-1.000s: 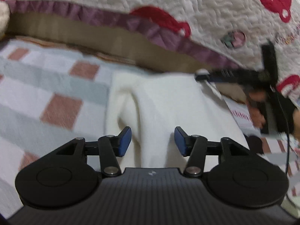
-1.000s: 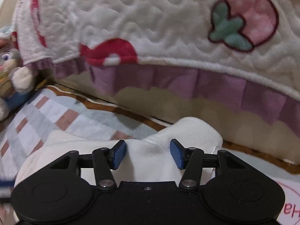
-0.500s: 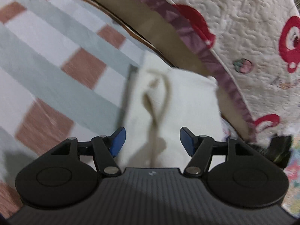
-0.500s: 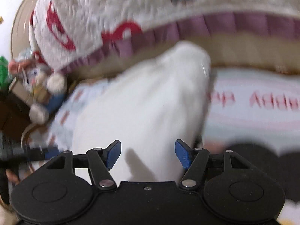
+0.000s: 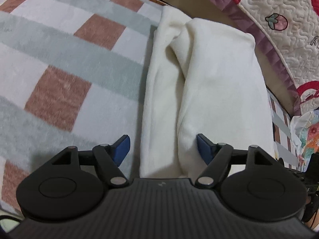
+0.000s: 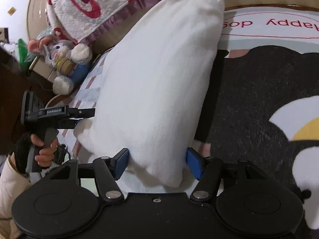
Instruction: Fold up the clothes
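Note:
A cream white garment (image 5: 215,83) lies folded into a long bundle on the checked blanket (image 5: 59,63). My left gripper (image 5: 162,151) stands open at the bundle's near end, its blue pads either side of the folds without pinching them. In the right wrist view the same white garment (image 6: 159,75) stretches away from my right gripper (image 6: 157,163), which is open with the cloth's near end between its pads. The left gripper (image 6: 83,112) shows there too, held in a person's hand (image 6: 44,151) at the bundle's left edge.
A quilted cover (image 5: 283,12) with red prints and a purple frill borders the far side. A plush rabbit (image 6: 61,59) sits at the left. A black garment with white and yellow shapes (image 6: 259,107) lies right of the white bundle. A floral cloth (image 5: 307,131) lies at the right.
Both grippers have drawn back along the white garment and tilted down over it. Their jaws have spread wider. The garment now lies as a long flat bundle.

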The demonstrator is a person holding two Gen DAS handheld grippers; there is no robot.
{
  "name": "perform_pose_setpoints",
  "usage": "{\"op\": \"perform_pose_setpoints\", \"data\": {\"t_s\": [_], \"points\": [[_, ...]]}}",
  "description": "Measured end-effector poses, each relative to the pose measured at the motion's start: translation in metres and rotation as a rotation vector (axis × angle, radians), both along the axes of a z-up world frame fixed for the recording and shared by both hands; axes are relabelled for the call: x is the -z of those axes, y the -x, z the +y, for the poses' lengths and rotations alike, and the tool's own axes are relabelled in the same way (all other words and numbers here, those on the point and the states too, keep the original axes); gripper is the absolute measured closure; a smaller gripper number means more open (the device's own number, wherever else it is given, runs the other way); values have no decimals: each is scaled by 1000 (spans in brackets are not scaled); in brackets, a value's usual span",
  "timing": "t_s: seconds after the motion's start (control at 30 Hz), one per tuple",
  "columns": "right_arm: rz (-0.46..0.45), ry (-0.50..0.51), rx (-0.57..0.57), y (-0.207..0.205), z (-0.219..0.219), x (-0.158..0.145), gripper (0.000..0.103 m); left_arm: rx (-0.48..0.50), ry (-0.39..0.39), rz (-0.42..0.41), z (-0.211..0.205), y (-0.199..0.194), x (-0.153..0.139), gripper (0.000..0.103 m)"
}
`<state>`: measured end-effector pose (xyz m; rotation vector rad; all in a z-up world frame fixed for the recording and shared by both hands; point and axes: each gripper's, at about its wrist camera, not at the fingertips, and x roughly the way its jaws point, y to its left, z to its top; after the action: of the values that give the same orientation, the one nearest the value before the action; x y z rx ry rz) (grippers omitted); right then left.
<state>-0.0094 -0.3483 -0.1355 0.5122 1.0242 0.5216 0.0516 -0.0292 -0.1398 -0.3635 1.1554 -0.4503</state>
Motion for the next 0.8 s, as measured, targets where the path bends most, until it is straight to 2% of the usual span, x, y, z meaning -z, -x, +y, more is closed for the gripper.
{"op": "perform_pose_setpoints", "data": {"t_s": [0.03,0.1,0.13,0.17,0.2,0.23,0.3,0.37,0.4,0.47,0.57,0.6,0.67,0.7,0.8], "points": [[10,38,-39,3,4,2,57,-4,17,9,1,1,1,30],[36,144,-144,10,14,6,74,-12,55,28,4,3,4,30],[24,159,-175,14,15,4,75,-16,74,38,6,4,5,30],[10,133,-169,17,9,-1,75,-20,93,47,7,6,7,30],[-5,90,-128,16,0,-8,72,-24,112,57,9,7,8,30],[-23,45,-78,15,-12,-15,57,-28,131,66,10,8,10,30],[-53,-46,26,10,-34,-27,37,-29,172,91,12,11,12,30],[-55,-124,116,-3,-52,-30,35,-25,162,91,10,16,11,30],[-40,-133,139,-12,-56,-27,35,-24,143,84,9,18,9,30],[-16,-127,168,-29,-57,-20,35,-36,134,82,8,19,10,29],[9,-108,160,-56,-49,-8,35,-59,187,106,6,19,16,32],[19,-113,152,-65,-46,-4,35,-52,208,101,2,20,17,35],[39,-138,147,-75,-39,4,35,1,158,12,-12,24,9,56],[44,-138,147,-80,-36,7,33,13,135,-31,-17,26,4,70],[40,-113,144,-93,-27,12,28,35,75,-142,-27,32,-11,74]]}}
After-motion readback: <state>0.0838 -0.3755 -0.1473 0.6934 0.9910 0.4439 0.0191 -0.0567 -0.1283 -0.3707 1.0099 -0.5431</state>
